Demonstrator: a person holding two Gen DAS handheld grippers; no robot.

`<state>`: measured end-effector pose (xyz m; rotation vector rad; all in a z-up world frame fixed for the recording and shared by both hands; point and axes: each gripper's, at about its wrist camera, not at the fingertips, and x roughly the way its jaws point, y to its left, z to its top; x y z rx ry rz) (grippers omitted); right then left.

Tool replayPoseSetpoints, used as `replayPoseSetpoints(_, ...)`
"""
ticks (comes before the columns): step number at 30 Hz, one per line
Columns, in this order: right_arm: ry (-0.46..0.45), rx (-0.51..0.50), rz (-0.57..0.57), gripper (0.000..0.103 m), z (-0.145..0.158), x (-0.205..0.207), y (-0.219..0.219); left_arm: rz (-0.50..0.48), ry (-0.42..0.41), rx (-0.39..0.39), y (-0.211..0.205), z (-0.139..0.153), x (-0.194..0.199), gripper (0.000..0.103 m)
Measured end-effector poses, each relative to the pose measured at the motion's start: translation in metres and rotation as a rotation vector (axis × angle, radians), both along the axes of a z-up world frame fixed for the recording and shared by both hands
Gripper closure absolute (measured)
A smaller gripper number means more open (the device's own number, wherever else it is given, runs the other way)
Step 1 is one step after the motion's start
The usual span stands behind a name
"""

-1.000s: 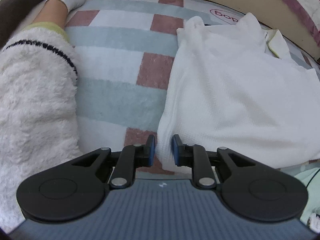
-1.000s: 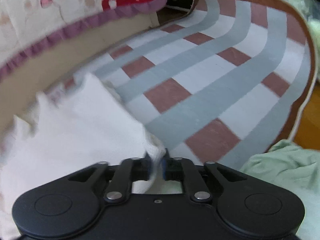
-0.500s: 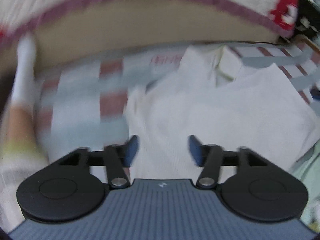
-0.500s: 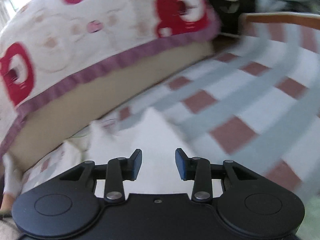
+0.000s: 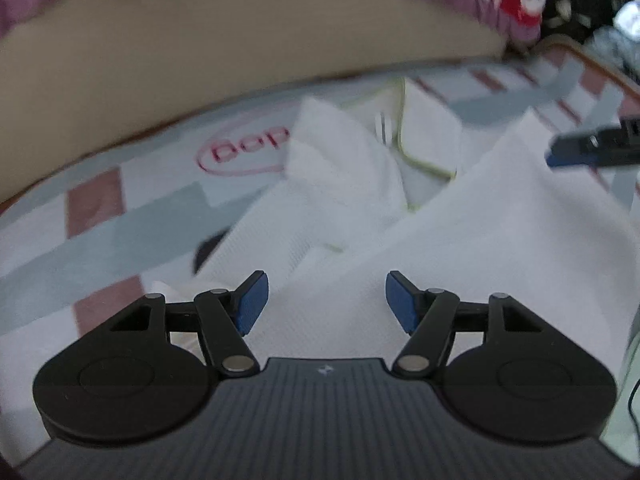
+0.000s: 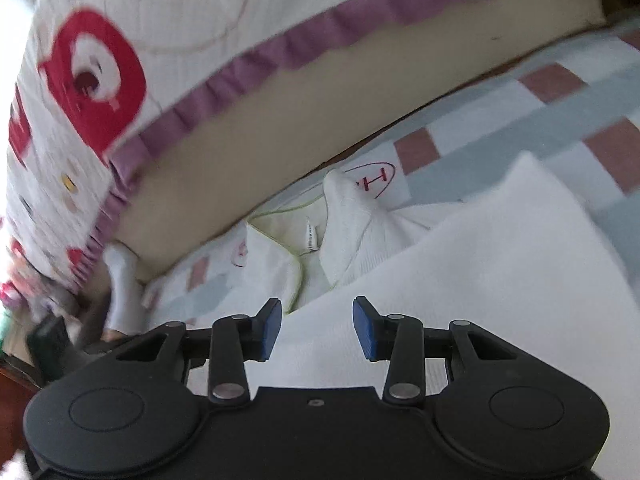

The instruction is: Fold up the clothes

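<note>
Left wrist view: a white shirt (image 5: 472, 240) lies flat on a checked blanket (image 5: 132, 224), spread under and ahead of the fingers, with its collar (image 5: 424, 136) at the far end, so its long axis runs away from the fingers toward a tan mattress side (image 5: 240, 40). One white corner of the shirt is folded over the body and rises to a point ahead and to the right of the fingers. The left gripper (image 5: 326, 300) has its blue pads (image 5: 250, 300) spread wide apart, holding nothing; shirt fabric shows in the gap between them, but whether the tips touch it cannot be told. Far to the right of these fingers, a blue-tipped finger of the other gripper (image 5: 592, 146) pokes in over the shirt's far edge.

From the right wrist view, the right gripper (image 6: 316, 324) is likewise spread, its pads (image 6: 366, 328) apart and empty above the folded white layer (image 6: 500, 264). The collar (image 6: 312, 240), trimmed in pale green with a small label, sits just ahead and slightly left of the fingers. Beyond it run the mattress side (image 6: 320, 120) and a purple-edged quilt with red prints (image 6: 92, 72). A white sock (image 6: 122, 280) shows far left of the fingers.
</note>
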<state>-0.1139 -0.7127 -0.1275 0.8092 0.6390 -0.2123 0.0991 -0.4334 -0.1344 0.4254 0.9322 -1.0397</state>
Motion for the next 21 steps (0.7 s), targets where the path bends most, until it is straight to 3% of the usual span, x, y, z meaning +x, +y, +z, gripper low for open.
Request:
replayPoseSetpoints(3, -0.012, -0.022, 0.048, 0.058, -0.011, 0.004, 0.007, 0.023, 0.066, 0.002, -0.004, -0.012, 0.0, 0.039)
replayPoseSetpoints(4, -0.019, -0.031, 0.067, 0.058, -0.012, 0.002, 0.01, 0.016, 0.051, -0.005, -0.004, -0.012, -0.003, 0.052)
replayPoseSetpoints(5, -0.025, -0.048, 0.082, 0.058, -0.012, -0.001, 0.012, 0.009, 0.037, -0.016, -0.003, -0.01, -0.008, 0.096)
replayPoseSetpoints(6, -0.027, -0.07, 0.085, 0.058, -0.011, -0.005, 0.013, 0.002, 0.027, -0.033, 0.0, -0.006, -0.014, 0.101)
replayPoseSetpoints(10, -0.041, -0.12, 0.058, 0.058, -0.009, -0.02, 0.012, -0.025, -0.008, -0.099, 0.012, 0.012, -0.036, 0.103)
replayPoseSetpoints(13, -0.055, -0.111, 0.027, 0.058, -0.008, -0.028, 0.008, -0.041, 0.022, -0.134, 0.024, 0.024, -0.05, 0.103)
replayPoseSetpoints(16, -0.053, -0.134, 0.014, 0.058, -0.007, -0.029, 0.01, -0.052, 0.077, -0.137, 0.035, 0.025, -0.06, 0.103)
replayPoseSetpoints(21, -0.116, -0.187, 0.068, 0.056, 0.006, -0.023, 0.024, -0.033, 0.243, -0.121, 0.05, 0.016, -0.07, 0.103)
